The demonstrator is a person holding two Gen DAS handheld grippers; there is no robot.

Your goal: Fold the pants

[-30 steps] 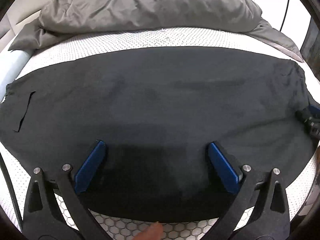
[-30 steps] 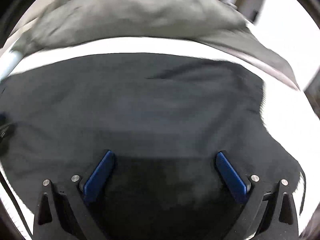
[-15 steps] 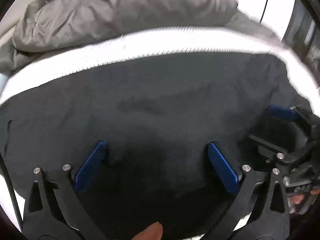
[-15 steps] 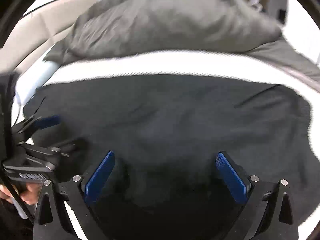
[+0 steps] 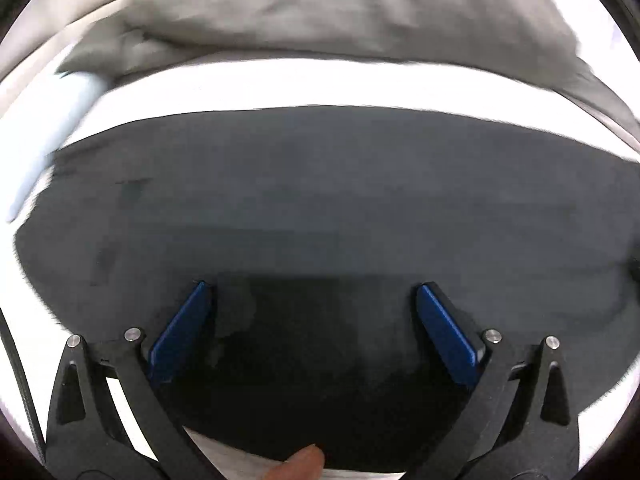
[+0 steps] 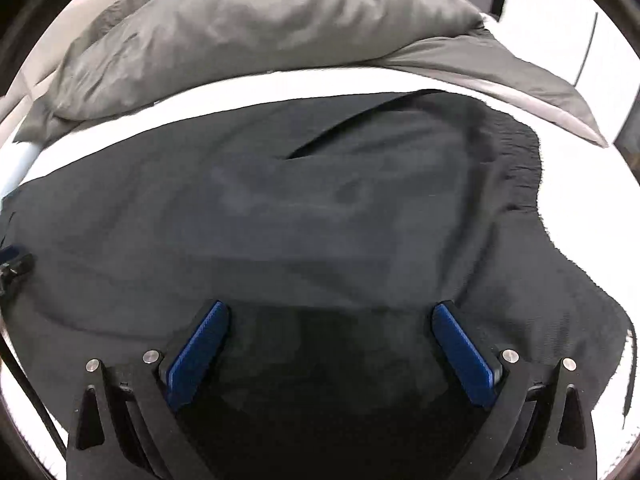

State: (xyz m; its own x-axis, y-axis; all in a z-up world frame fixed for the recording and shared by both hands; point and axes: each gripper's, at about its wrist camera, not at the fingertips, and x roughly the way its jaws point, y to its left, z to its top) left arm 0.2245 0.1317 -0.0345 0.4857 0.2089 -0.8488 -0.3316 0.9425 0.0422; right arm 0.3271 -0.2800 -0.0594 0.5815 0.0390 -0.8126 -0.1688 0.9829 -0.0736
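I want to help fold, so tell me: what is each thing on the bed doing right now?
Black pants: spread out on the bed, a bit wrinkled, not folded up small yet.
Grey blanket: bunched in a heap behind the pants.
White mattress: bare between pants and blanket.
Left gripper: open, holding nothing.
Right gripper: open, holding nothing.

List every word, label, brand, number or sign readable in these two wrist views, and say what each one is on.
None: no readable text in either view.
Black pants: plain dark fabric, no label or tag showing.
Crumpled grey duvet: no print.
White mattress cover: blurred, no writing visible.
Left gripper and right gripper, with blue pads and black arms: only bare screw heads, no markings.
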